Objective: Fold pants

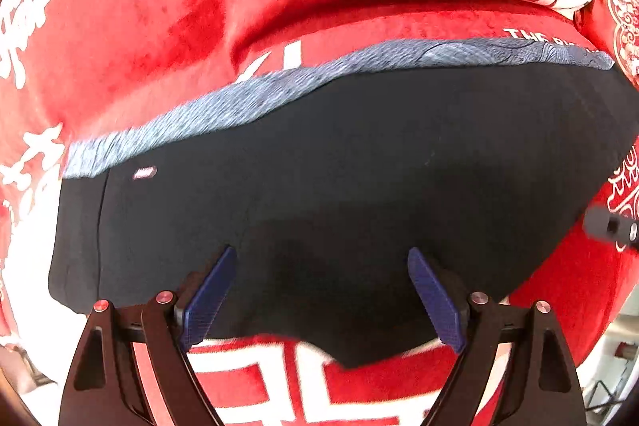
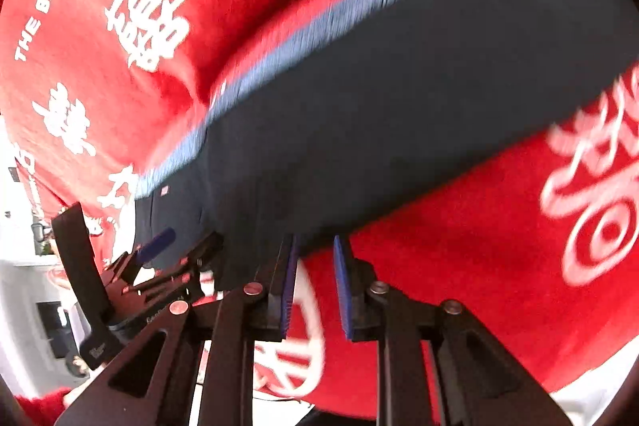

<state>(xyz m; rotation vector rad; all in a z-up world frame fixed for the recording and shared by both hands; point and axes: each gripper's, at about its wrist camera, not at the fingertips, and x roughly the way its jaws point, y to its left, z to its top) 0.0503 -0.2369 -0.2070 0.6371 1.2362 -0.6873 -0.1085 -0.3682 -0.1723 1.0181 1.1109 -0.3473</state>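
Dark pants [image 1: 339, 186] lie folded flat on a red cloth [image 1: 131, 26] w/ white characters; whether that cloth covers a bench or a bed can't be told. Blue-grey patterned waistband [image 1: 255, 98] runs along the far edge of the pants, away from both tongs. Small pale label [image 1: 144, 172] sits on the dark fabric just under the band, on the left end.

Left tongs [image 1: 321, 258]: blue pads spread wide apart, nothing gripped. They point steeply down over the near part of the pants; fabric shows between & beyond the tips, near hem edge just behind the pads. Contact w/ fabric can't be told.

Right tongs [image 2: 315, 242]: pads close together w/ a narrow gap, nothing clamped between them. Tips sit right at the near edge of the pants; red cloth shows through the gap. View is motion-blurred.

In the right wrist view the left tongs [image 2: 157, 240] appear to the left of the right tongs, over the label end of the pants. In the left wrist view a dark piece of the right tongs [image 1: 611, 224] shows at the far right edge.
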